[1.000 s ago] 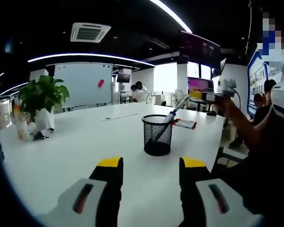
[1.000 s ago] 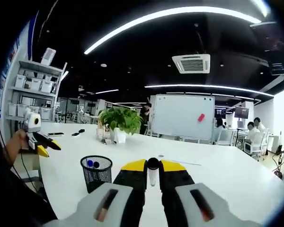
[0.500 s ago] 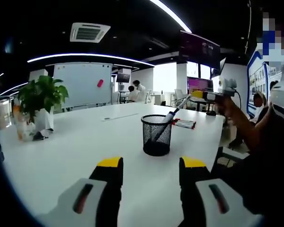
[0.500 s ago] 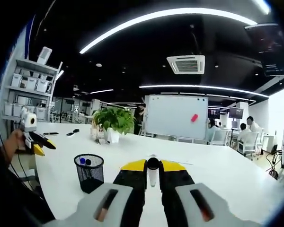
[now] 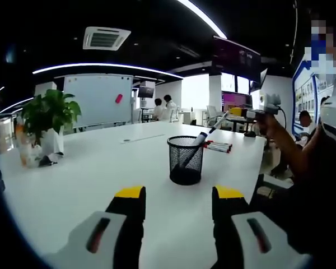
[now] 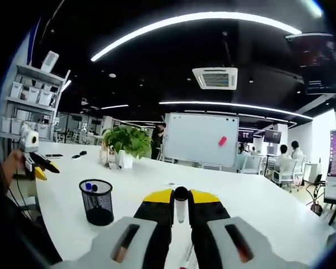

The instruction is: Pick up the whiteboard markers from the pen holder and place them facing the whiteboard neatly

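A black mesh pen holder [image 5: 185,159] stands on the white table [image 5: 89,174], with a blue-capped marker [image 5: 201,137] leaning out of it. My left gripper [image 5: 179,195] hovers open in front of it, nothing between its jaws. Further right, my right gripper [image 5: 238,112] is held up in a person's hand. In the right gripper view, my right gripper [image 6: 181,196] is shut on a white marker [image 6: 181,206], seen end-on. The pen holder [image 6: 96,200] sits lower left with blue caps [image 6: 88,186] inside. Several markers [image 5: 218,147] lie on the table beyond the holder. The whiteboard [image 6: 199,140] stands behind the table.
A potted plant [image 5: 47,115] and small items stand at the table's left side. My left gripper [image 6: 36,166] shows at the left edge of the right gripper view. Shelves with boxes [image 6: 31,95] line the wall. People sit at desks [image 6: 283,162] behind.
My right gripper has carried the marker to the right, away from the pen holder, which has slid left in its view. The left gripper has stayed still and open.
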Demonstrator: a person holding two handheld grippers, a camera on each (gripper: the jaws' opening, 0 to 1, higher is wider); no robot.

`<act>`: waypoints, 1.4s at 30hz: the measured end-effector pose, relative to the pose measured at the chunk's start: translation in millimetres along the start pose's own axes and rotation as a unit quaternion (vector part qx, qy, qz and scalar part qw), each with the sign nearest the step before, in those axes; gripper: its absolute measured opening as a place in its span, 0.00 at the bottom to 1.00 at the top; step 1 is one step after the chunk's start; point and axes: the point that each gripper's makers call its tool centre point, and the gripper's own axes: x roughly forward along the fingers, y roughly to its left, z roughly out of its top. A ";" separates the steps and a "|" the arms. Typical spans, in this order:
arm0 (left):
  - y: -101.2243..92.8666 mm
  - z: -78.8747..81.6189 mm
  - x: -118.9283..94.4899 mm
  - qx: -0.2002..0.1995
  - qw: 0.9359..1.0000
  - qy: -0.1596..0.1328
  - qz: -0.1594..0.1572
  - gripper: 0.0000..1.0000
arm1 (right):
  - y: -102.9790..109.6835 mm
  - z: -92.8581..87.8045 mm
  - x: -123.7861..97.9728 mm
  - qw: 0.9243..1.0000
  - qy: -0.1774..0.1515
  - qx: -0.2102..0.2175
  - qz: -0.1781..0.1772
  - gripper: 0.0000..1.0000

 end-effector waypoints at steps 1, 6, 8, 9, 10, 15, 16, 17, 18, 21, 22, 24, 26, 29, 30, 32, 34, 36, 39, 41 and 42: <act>-0.2 0.0 0.1 0.000 1.000 0.000 0.000 0.49 | -0.8 0.1 -0.5 1.000 0.000 0.000 -0.001 0.13; -1.3 -0.1 0.6 0.001 1.000 0.000 -0.002 0.49 | -7.6 1.5 -2.7 1.000 -0.004 -0.006 -0.013 0.13; -0.5 0.2 0.4 0.000 1.000 0.000 -0.001 0.49 | -9.7 -0.1 -3.7 1.000 -0.002 -0.007 -0.015 0.13; -0.2 0.2 0.4 -0.001 1.000 0.000 0.000 0.49 | -10.7 -0.9 -4.2 1.000 -0.002 -0.007 -0.017 0.13; 0.1 0.1 0.4 -0.001 1.000 0.000 0.000 0.49 | -11.6 -1.7 -4.7 1.000 -0.002 -0.008 -0.018 0.13; -0.8 -0.1 0.9 0.000 1.000 0.001 -0.001 0.49 | -13.3 -5.5 -6.2 1.000 0.000 -0.007 -0.020 0.13; -1.1 0.0 1.0 0.000 1.000 0.001 -0.002 0.49 | -13.7 -5.9 -7.1 1.000 -0.002 -0.004 -0.020 0.13; -1.1 0.1 1.1 0.000 1.000 0.001 -0.001 0.49 | -13.9 -5.9 -7.6 1.000 -0.004 -0.001 -0.020 0.13; -1.4 0.1 1.2 0.000 1.000 0.001 -0.002 0.49 | -14.4 -5.1 -8.7 1.000 -0.009 0.007 -0.018 0.13; -1.6 -0.1 1.3 0.000 1.000 0.001 -0.002 0.49 | -17.1 -2.5 -10.8 1.000 -0.018 0.006 -0.023 0.13; -1.6 0.0 1.2 0.000 1.000 0.001 -0.002 0.49 | -18.4 -2.7 -11.2 1.000 -0.017 0.006 -0.025 0.13; -1.6 0.1 1.1 0.000 1.000 0.001 -0.001 0.49 | -23.1 -3.1 -13.2 0.999 -0.016 0.006 -0.031 0.13; -1.6 0.1 0.9 0.000 1.000 0.001 -0.002 0.49 | -26.4 -3.4 -14.7 0.999 -0.016 0.007 -0.035 0.13; -1.4 0.2 0.9 0.000 1.000 0.001 -0.001 0.49 | -31.8 -3.9 -17.5 0.999 -0.016 0.007 -0.042 0.13; -0.8 0.3 0.9 -0.001 1.000 0.000 0.000 0.49 | -34.4 -4.6 -18.8 0.999 -0.016 0.009 -0.045 0.13; 0.4 0.5 0.6 -0.001 1.000 -0.001 0.003 0.48 | -38.9 -6.7 -20.8 0.998 -0.014 0.008 -0.052 0.13; 0.5 0.8 0.2 -0.001 1.000 -0.002 0.002 0.48 | -43.2 -8.8 -23.0 0.998 -0.012 0.009 -0.057 0.13; 0.5 0.6 -0.1 -0.001 1.000 -0.001 0.002 0.48 | -47.0 -10.6 -25.1 0.998 -0.012 0.010 -0.061 0.13; 0.4 0.3 0.1 -0.002 1.000 0.000 0.002 0.48 | -54.9 -13.4 -28.2 0.997 -0.009 0.011 -0.070 0.13; 0.2 -0.1 0.5 -0.001 1.000 0.000 0.001 0.48 | -60.2 -15.3 -30.5 0.997 -0.006 0.011 -0.076 0.13; -0.3 -0.6 0.8 -0.001 1.000 0.001 0.000 0.48 | -65.0 -16.1 -32.6 0.997 -0.005 0.010 -0.082 0.13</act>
